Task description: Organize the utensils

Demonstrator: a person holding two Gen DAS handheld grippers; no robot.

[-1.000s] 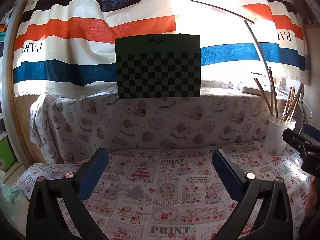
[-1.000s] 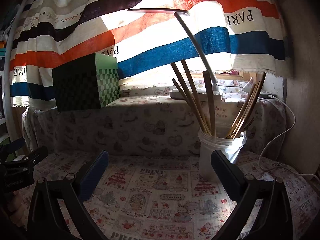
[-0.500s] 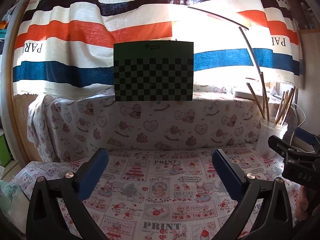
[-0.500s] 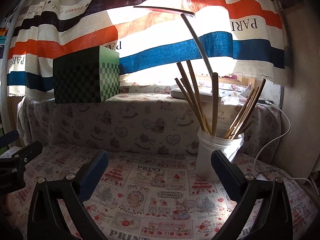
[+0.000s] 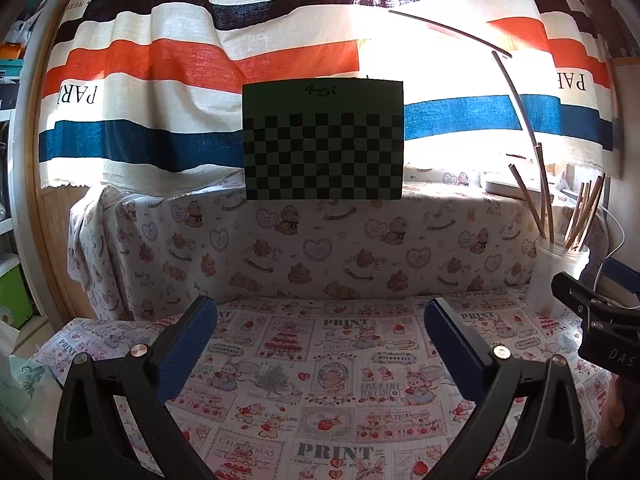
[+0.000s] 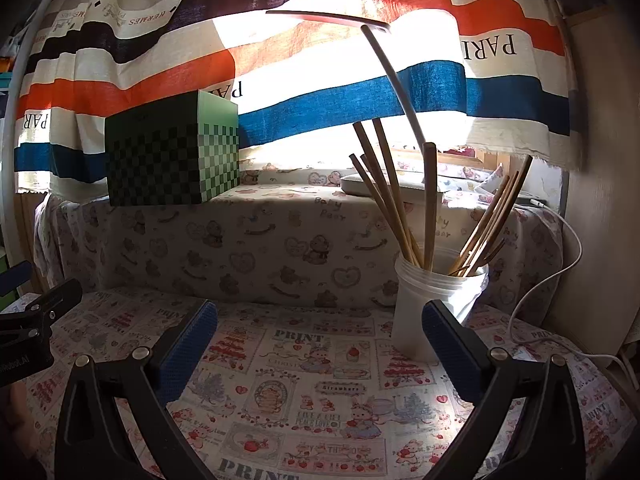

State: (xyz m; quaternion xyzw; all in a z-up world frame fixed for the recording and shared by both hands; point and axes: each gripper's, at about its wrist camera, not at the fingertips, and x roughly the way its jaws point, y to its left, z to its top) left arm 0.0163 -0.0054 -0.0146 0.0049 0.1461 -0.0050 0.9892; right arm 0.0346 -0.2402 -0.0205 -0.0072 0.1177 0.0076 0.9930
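Note:
A translucent white jar [image 6: 434, 304] stands on the patterned tablecloth at the right, holding several wooden chopsticks [image 6: 390, 192] that lean outward. In the left wrist view the same jar [image 5: 560, 276] sits at the far right, behind the other gripper's black body. My right gripper [image 6: 320, 344] hangs open over the cloth, its right finger just in front of the jar. Over the middle of the cloth my left gripper [image 5: 320, 340] is open too, with nothing between its blue pads.
A green checkered box [image 6: 172, 152] rests on the raised covered shelf behind. A white lamp base [image 6: 390, 186] with a curved arm sits on that shelf. A white cable [image 6: 548, 280] runs down by the right wall. Striped curtain fabric [image 5: 200, 60] hangs behind.
Both grippers have drawn back and lifted slightly, so more of the tablecloth shows. The jar now sits lower and nearer the right finger in the right wrist view.

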